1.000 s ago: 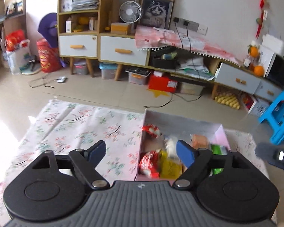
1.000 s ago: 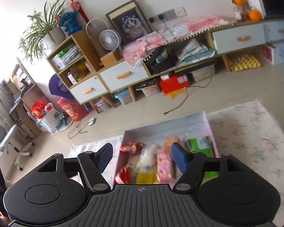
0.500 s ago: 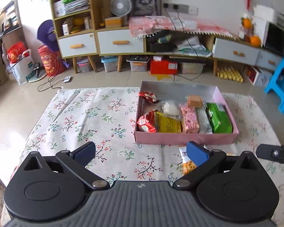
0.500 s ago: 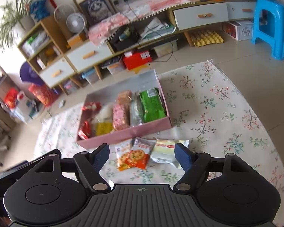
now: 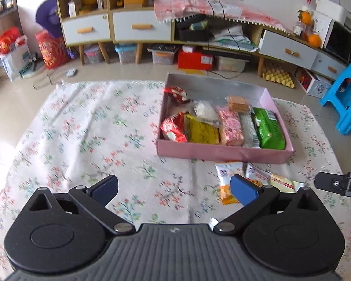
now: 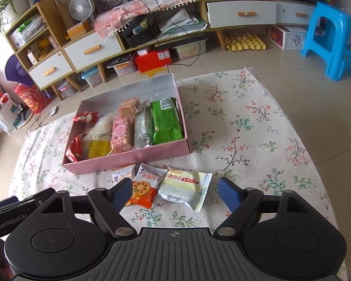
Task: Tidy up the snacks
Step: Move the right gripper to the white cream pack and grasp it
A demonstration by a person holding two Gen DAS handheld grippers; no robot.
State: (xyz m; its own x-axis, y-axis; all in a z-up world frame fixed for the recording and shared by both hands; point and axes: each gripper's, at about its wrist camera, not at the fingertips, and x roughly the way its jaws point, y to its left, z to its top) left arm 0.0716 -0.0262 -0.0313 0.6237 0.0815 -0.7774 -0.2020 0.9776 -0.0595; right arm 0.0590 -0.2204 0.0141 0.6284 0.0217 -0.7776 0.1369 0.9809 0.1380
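A pink box [image 6: 128, 158] holds several snack packs, among them a green pack [image 6: 166, 120] and a pink pack [image 6: 122, 131]. It also shows in the left wrist view [image 5: 222, 151]. Three loose packs lie on the floral cloth in front of it: an orange biscuit pack [image 6: 145, 188], a pale yellow pack [image 6: 184, 187] and a white pack [image 6: 124, 172], partly hidden. My right gripper [image 6: 175, 193] is open and empty just short of the loose packs. My left gripper [image 5: 174, 188] is open and empty, left of those packs [image 5: 227, 178].
The floral cloth [image 6: 257, 121] covers a low table. A blue stool [image 6: 332, 35] stands at the right. Cabinets and shelves [image 6: 93, 49] with boxes line the back wall. The other gripper's edge [image 5: 339, 183] shows at the right of the left wrist view.
Both grippers have tilted down and come lower towards the table. The box and the loose packs now sit larger and closer. Both stay open and empty.
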